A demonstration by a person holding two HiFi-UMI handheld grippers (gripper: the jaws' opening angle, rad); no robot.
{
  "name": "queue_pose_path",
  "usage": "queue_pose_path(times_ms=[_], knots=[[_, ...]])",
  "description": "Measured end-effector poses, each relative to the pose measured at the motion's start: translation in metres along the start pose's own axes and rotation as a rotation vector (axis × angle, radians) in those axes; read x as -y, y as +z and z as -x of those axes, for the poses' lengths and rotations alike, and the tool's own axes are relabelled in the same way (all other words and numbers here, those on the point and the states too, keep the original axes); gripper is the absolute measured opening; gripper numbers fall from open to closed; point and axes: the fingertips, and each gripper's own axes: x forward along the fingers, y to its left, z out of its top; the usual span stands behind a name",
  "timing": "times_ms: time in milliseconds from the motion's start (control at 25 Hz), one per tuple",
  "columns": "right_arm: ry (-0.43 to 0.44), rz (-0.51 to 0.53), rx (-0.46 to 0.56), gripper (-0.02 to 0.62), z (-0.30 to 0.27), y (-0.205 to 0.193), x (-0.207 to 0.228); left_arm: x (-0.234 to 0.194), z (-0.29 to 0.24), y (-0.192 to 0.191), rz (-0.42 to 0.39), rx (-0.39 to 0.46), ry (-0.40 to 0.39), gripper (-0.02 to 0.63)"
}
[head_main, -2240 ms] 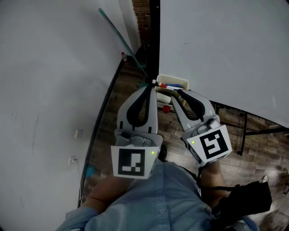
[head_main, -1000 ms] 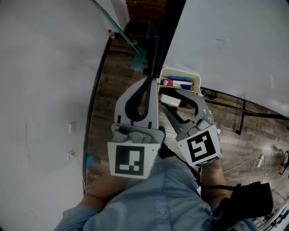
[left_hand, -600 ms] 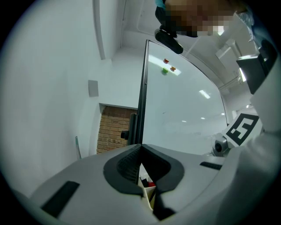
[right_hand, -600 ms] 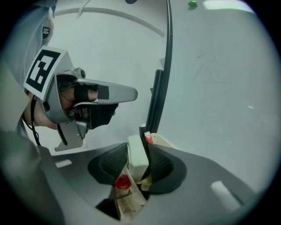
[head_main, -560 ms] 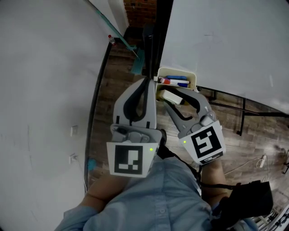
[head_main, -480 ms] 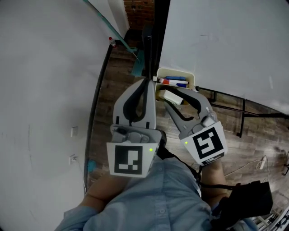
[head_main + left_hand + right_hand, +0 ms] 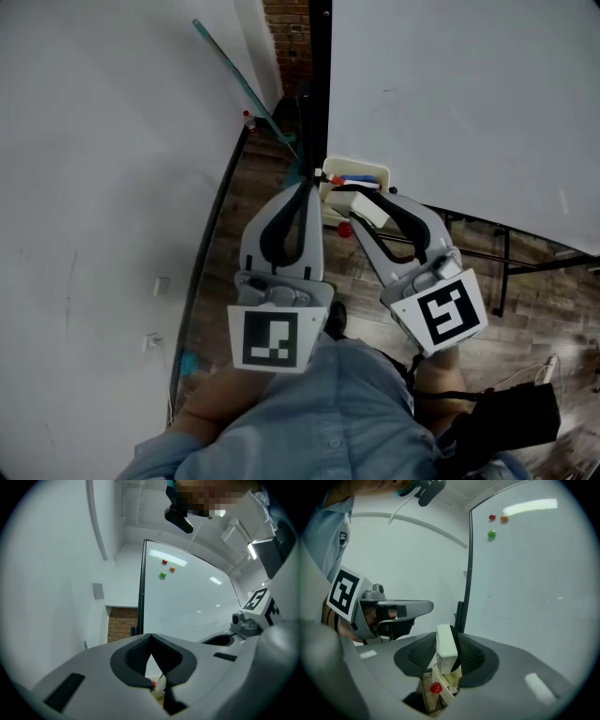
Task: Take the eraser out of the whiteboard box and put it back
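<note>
A white block eraser stands on edge between the pads of my right gripper, which is shut on it. It hangs just above the cream whiteboard box, clear of the rim. The box is fixed at the lower left corner of the whiteboard and holds red and blue markers. My left gripper hovers beside the box's left end, shut, with nothing between its fingers.
A black frame post runs along the whiteboard's left edge, with a white wall beyond it. A teal rod leans against that wall. A small red round thing sits below the box. Coloured magnets dot the board. Black stand legs cross the wooden floor.
The right gripper's jaws closed on the eraser inside the box and lifted it out. Both grippers rose, and the left one stayed shut.
</note>
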Motion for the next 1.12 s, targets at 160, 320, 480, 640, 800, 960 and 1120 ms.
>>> queue_pose_path(times_ms=[160, 320, 480, 640, 800, 960, 1120], knots=[[-0.020, 0.005, 0.052, 0.138, 0.017, 0.017, 0.003, 0.009, 0.009, 0.011, -0.026, 0.022, 0.006, 0.005], [-0.022, 0.020, 0.089, 0.138, 0.031, 0.029, 0.006, 0.019, 0.014, 0.020, -0.043, 0.034, 0.014, 0.005], [-0.023, 0.031, 0.135, 0.138, 0.035, 0.039, 0.008, 0.021, 0.016, 0.024, -0.050, 0.045, 0.020, 0.005], [-0.022, 0.033, 0.147, 0.138, 0.038, 0.043, 0.010, 0.023, 0.017, 0.026, -0.055, 0.050, 0.026, 0.005], [-0.014, 0.030, 0.158, 0.138, 0.038, 0.045, 0.008, 0.028, 0.018, 0.027, -0.068, 0.057, 0.006, 0.005], [-0.022, 0.021, 0.147, 0.138, 0.040, 0.042, 0.010, 0.029, 0.020, 0.030, -0.057, 0.068, -0.011, 0.005], [-0.022, 0.025, 0.142, 0.138, 0.040, 0.042, 0.010, 0.026, 0.020, 0.032, -0.052, 0.077, 0.001, 0.005]])
